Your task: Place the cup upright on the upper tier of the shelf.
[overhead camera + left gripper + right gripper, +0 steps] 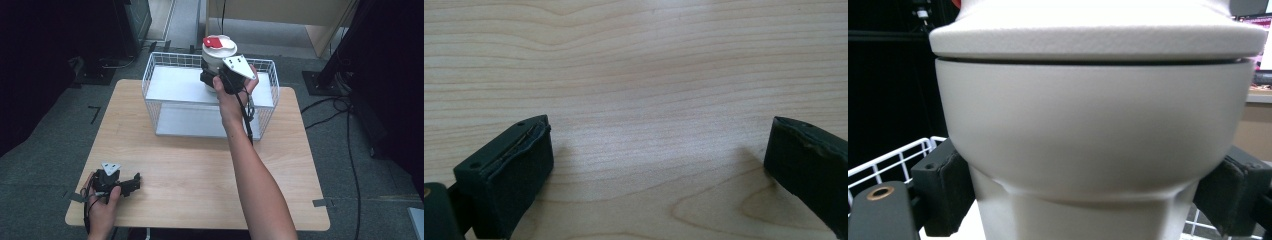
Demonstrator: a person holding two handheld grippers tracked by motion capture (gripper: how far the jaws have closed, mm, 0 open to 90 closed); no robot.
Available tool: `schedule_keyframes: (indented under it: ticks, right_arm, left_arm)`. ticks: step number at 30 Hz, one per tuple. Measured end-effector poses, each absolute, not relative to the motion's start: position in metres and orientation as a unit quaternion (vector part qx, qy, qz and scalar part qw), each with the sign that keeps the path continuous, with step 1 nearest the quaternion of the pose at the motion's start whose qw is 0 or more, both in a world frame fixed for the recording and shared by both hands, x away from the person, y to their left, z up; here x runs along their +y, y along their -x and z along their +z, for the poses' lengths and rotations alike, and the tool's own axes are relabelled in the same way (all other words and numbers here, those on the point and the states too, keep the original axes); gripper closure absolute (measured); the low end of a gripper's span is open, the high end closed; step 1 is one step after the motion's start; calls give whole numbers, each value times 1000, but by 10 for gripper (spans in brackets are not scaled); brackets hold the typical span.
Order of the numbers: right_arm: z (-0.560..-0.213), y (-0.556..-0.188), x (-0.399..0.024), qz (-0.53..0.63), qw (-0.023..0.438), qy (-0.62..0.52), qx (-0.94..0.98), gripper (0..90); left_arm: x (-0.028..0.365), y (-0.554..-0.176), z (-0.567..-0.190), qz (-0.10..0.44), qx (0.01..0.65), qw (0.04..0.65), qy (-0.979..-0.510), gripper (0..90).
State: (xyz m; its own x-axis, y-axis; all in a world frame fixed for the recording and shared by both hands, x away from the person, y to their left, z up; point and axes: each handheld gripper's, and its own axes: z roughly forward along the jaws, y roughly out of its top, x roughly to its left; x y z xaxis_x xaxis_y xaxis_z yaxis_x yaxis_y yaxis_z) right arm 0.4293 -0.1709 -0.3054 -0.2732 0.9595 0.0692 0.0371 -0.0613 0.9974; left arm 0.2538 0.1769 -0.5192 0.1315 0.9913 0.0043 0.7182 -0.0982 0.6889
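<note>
A white lidded container (pixel 219 54) with a red tab (pixel 212 42) on its lid is over the back of a white wire basket (pixel 165 54). My right gripper (pixel 210 80) is shut on the container's narrower lower part. In the right gripper view the container (pixel 1093 125) is close up, and the right gripper (pixel 1093 197) presses it from both sides. Whether its base rests on anything is hidden. My left gripper (pixel 133 185) lies on the wooden table (pixel 190 165) at the front left. In its own view the left gripper (pixel 659 150) is open with bare wood between the jaws.
The basket stands at the table's far edge and holds two white stepped panels (pixel 185 120). Its wire rim (pixel 893 160) runs beside the right gripper's left jaw. Black stands and cables (pixel 345 115) lie on the floor around the table.
</note>
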Motion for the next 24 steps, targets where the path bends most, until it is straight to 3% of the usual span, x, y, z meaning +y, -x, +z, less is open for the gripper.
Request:
schedule_keyframes:
  ticks: [16,24]
  right_arm:
    - [-313,-440,-174,562,395,-467,557,102]
    - [-307,-438,-177,565,382,-452,576,0]
  left_arm:
    - [176,-254,-519,246,612,277,-699,0]
    - [176,-254,-519,248,612,276,-698,0]
